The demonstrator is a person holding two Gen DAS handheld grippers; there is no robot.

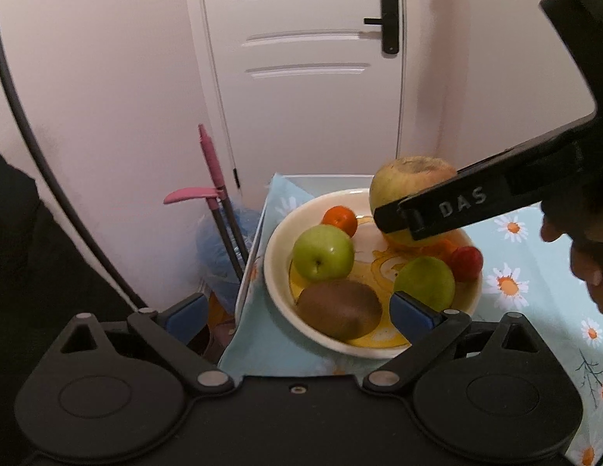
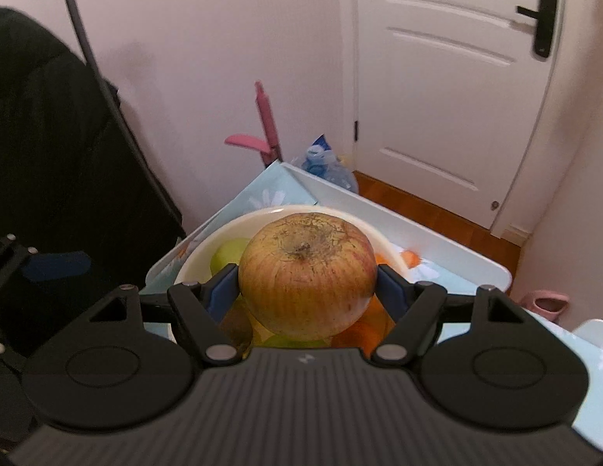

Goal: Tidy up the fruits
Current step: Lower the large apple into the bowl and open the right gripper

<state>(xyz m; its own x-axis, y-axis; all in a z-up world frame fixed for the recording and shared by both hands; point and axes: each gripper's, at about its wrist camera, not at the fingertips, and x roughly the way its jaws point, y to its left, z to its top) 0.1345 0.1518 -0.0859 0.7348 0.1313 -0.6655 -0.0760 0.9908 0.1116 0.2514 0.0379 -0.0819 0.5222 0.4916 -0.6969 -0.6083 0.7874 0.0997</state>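
Note:
A cream bowl [image 1: 278,272] on the daisy tablecloth holds a green apple [image 1: 323,252], a second green apple [image 1: 426,281], a kiwi [image 1: 340,308], an orange [image 1: 340,219] and a small red fruit [image 1: 466,262]. My right gripper [image 2: 307,277] is shut on a large yellow-red apple [image 2: 307,272] and holds it over the bowl [image 2: 208,248]; in the left wrist view this apple [image 1: 410,176] hangs above the bowl's far side. My left gripper [image 1: 299,310] is open and empty, at the bowl's near rim, with the kiwi between its pads.
The table's left edge [image 1: 249,268] drops to a pink-handled broom [image 1: 210,163] and a blue bag [image 1: 220,240] on the floor. A white door [image 1: 301,77] stands behind. A black chair [image 2: 49,174] is at the left. A pink object [image 2: 546,301] sits at the right.

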